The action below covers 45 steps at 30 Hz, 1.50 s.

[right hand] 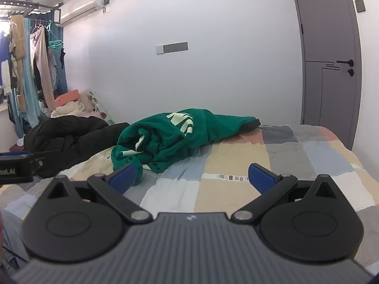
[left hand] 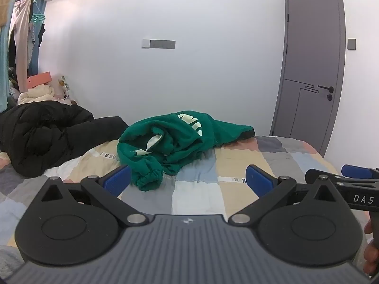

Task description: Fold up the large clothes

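Note:
A crumpled green sweatshirt (left hand: 175, 139) with pale lettering lies in a heap on the patchwork bedspread (left hand: 236, 165), and it shows too in the right wrist view as the green sweatshirt (right hand: 170, 139). My left gripper (left hand: 188, 181) hovers low over the bed just in front of the heap, open, its blue pads wide apart with nothing between them. A cuff of the sweatshirt lies close to its left pad. My right gripper (right hand: 193, 177) is open as well, a little to the right of the heap over the bedspread (right hand: 236, 161). Neither touches the cloth.
A black puffer coat (left hand: 45, 135) is bundled on the bed's left side. Behind it are piled clothes and a rack of hanging garments (right hand: 28, 71). A grey door (left hand: 310, 66) stands at the right, past the bed's far corner. A white wall runs behind the bed.

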{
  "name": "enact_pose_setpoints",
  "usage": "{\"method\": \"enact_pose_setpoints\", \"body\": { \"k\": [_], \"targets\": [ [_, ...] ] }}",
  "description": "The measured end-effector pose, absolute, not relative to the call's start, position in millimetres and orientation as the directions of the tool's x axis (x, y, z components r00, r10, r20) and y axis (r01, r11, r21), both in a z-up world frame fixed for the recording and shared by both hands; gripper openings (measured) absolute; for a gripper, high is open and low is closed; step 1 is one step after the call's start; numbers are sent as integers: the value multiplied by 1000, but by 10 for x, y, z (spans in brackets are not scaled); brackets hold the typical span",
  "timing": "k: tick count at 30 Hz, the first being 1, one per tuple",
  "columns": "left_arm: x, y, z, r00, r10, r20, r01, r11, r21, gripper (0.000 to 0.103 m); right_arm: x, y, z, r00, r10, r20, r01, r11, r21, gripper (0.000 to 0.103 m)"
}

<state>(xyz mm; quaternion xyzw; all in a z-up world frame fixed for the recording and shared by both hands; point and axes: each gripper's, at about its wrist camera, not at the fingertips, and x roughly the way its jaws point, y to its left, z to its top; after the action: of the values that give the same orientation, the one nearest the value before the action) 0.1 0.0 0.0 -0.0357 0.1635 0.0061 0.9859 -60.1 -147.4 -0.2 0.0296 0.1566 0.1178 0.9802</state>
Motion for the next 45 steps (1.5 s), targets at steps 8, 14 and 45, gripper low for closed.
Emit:
{"method": "enact_pose_setpoints", "body": {
  "k": [8, 14, 45],
  "targets": [
    [18, 15, 40, 948, 3, -319, -27, 997, -71, 103, -626, -1490, 1, 921, 245, -304, -228, 969, 90, 103],
    [-87, 34, 171, 952, 2, -305, -26, 997, -76, 103, -666, -1515, 12, 921, 250, -300, -233, 968, 89, 103],
    [-197, -37, 90, 958, 28, -285, -47, 997, -62, 103, -678, -1475, -8, 915, 260, -308, -243, 965, 93, 103]
  ]
}}
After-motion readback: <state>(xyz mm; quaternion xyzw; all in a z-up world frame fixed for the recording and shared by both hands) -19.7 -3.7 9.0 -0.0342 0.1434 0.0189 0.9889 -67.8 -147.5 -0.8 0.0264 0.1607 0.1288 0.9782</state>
